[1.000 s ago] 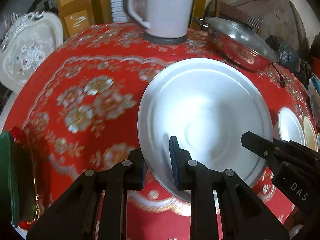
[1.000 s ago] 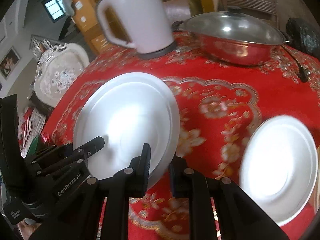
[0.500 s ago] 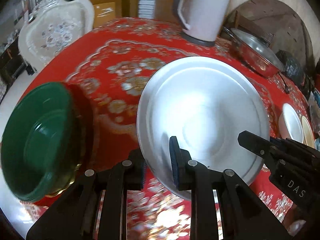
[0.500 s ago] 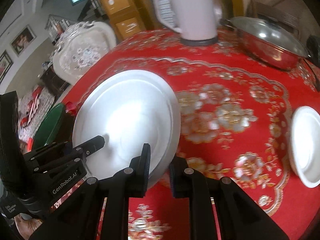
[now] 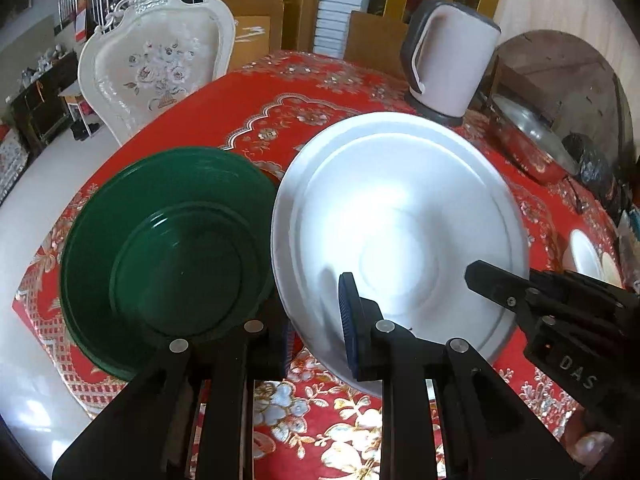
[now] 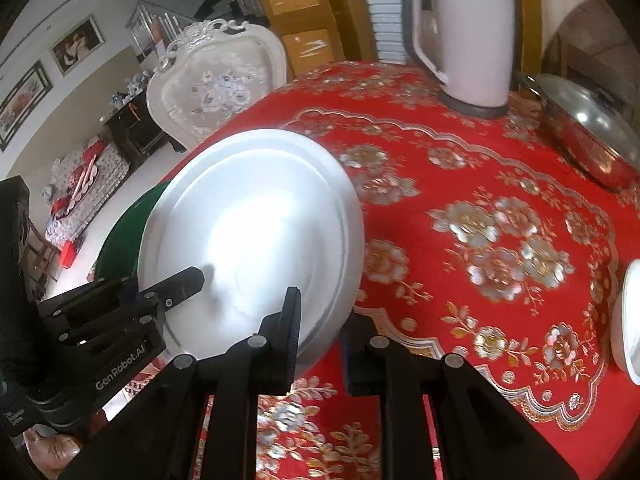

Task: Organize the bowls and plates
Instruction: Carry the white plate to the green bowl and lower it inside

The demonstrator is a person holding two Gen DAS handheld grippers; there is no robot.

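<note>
Evidently a carry is in hand: the white plate (image 5: 396,232) is held off the red tabletop (image 6: 460,216) by both tools, tilted, just beside the green plate (image 5: 168,248) that lies near the tabletop's edge. The left gripper (image 5: 316,328) is clamped on the plate's near rim, its jaws almost fully together with only the rim between them; the right gripper (image 6: 320,336) is pinched on the opposite rim in the same way. Stacking on the green plate is judged the likely aim, so the white plate would have to be levelled and centred over it before both grips are let go. The underside of the white plate is hidden, and a smaller white dish (image 6: 628,320) is cut off at the frame's edge. The kettle (image 6: 464,36) stands well apart.
</note>
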